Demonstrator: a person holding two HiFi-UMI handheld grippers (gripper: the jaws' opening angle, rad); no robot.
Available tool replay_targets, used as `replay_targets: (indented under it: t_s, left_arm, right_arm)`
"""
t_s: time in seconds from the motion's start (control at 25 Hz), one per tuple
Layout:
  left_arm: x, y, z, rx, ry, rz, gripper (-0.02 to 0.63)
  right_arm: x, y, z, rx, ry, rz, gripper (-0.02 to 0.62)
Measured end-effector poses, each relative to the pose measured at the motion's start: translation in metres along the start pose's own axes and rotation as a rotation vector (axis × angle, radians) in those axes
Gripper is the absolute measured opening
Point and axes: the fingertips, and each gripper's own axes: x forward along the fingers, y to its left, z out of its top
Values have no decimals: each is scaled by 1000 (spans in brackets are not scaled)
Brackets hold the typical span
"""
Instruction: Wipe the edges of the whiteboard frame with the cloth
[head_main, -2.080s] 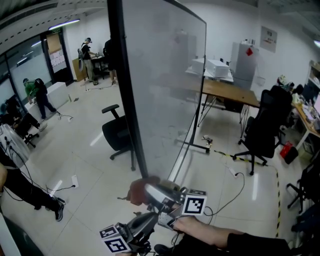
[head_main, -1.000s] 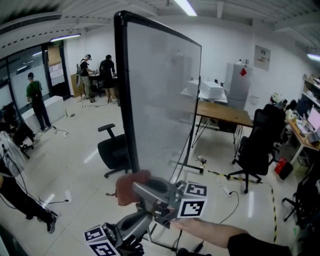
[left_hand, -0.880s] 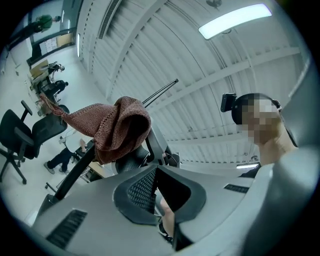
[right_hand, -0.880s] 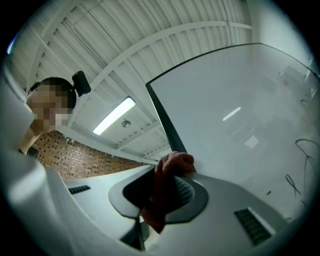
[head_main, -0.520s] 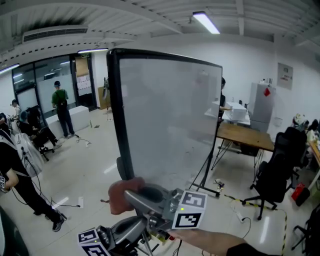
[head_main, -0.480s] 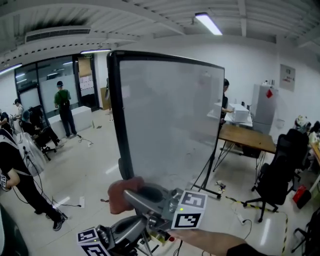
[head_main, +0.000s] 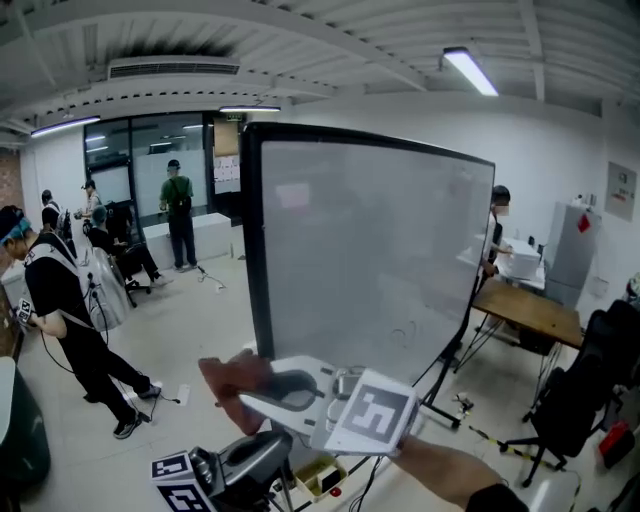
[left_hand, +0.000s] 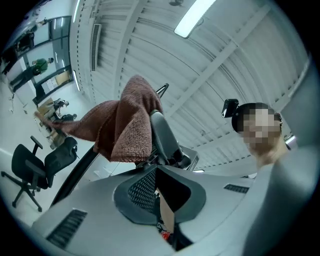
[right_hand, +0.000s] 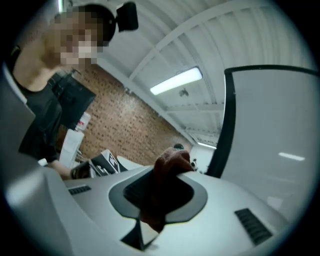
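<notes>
Since the earlier frames the head view has swung upward, so the ceiling and the top edge of the whiteboard frame (head_main: 257, 250) now show, and the right gripper (head_main: 262, 392) has carried the cloth (head_main: 232, 378) a little to the left along the frame's left upright. The right gripper's jaws are closed on the reddish-brown cloth; in the right gripper view the cloth (right_hand: 167, 175) rises out of the dark opening of the gripper (right_hand: 155, 200) and bunches just past the tips. From that gripper, the black frame (right_hand: 229, 120) stands just ahead and to the right, with the pale whiteboard (right_hand: 280, 130) beyond it. In the head view the cloth sits at the gripper's tip and overlaps the lower part of the upright; whether it presses on the frame cannot be told. The whiteboard (head_main: 370, 260) fills the space above and to the right of the gripper. The marker cube (head_main: 368, 412) rides behind the jaws, and the person's forearm (head_main: 440, 475) runs back from it. The left gripper (head_main: 262, 450) hangs just below the right one. In its own view the left gripper (left_hand: 159, 192) has its jaws drawn together with nothing between them, and the cloth (left_hand: 120, 125) hangs ahead of and above its tips, held by the other gripper. A ceiling lamp (head_main: 470, 72) shines high above both grippers, and a desk (head_main: 530, 310) stands well off to their right.
</notes>
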Motion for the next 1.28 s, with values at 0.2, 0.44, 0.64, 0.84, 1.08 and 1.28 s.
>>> replay_targets:
  t_s: [0.2, 0.44, 0.64, 0.84, 1.08, 1.28]
  left_arm:
    - [-5, 1, 4, 0, 4, -12, -14]
    - [-5, 0, 14, 8, 24, -86, -14]
    - [5, -10, 30, 9, 53, -163, -14]
    - [17, -19, 43, 16, 76, -205, -12]
    - [27, -35, 62, 36, 80, -252, -14]
    - [38, -41, 78, 53, 88, -265, -12]
  right_arm:
    - [10, -7, -30, -121, 260, -107, 64]
    - [7, -15, -39, -229, 414, -198, 64]
    - [7, -31, -13, -280, 432, -242, 66]
    - [4, -40, 13, -324, 409, -284, 66]
    - [0, -55, 51, -365, 363, -334, 67]
    - [0, -64, 71, -393, 358, -355, 67]
